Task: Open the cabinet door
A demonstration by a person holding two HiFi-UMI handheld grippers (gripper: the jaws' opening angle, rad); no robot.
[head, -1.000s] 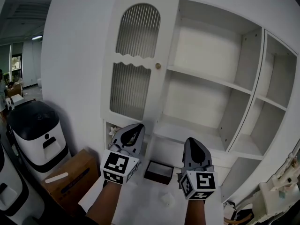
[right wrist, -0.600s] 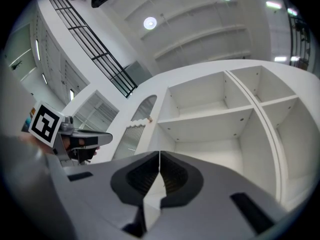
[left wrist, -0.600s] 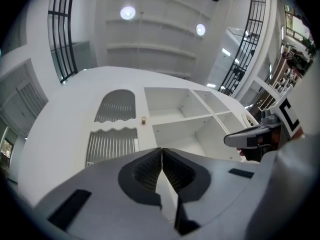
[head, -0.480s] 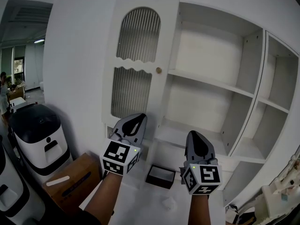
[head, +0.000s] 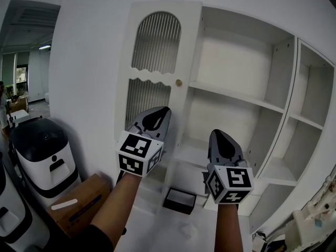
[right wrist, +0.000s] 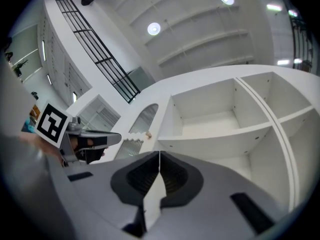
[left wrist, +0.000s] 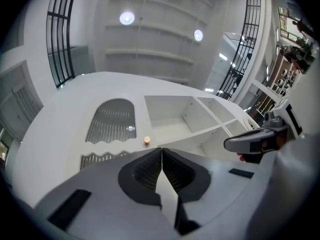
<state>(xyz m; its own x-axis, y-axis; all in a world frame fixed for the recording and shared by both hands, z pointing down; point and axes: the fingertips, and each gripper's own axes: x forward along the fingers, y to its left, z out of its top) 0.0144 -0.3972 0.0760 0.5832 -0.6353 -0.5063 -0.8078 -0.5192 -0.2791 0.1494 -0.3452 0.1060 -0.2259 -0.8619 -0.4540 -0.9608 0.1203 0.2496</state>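
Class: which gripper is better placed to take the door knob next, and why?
Left. The left gripper sits close under the knob, which shows just above its shut jaws. The right gripper is farther off, facing the open shelves.

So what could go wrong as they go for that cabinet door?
1. The knob is small and the left gripper is shut with nothing in it; unless it opens, it may just knock the knob.
2. The ribbed glass panels sit right beside the knob, so a miss could strike glass.
3. The right gripper, also shut, hovers close and might get in the cabinet door's way.
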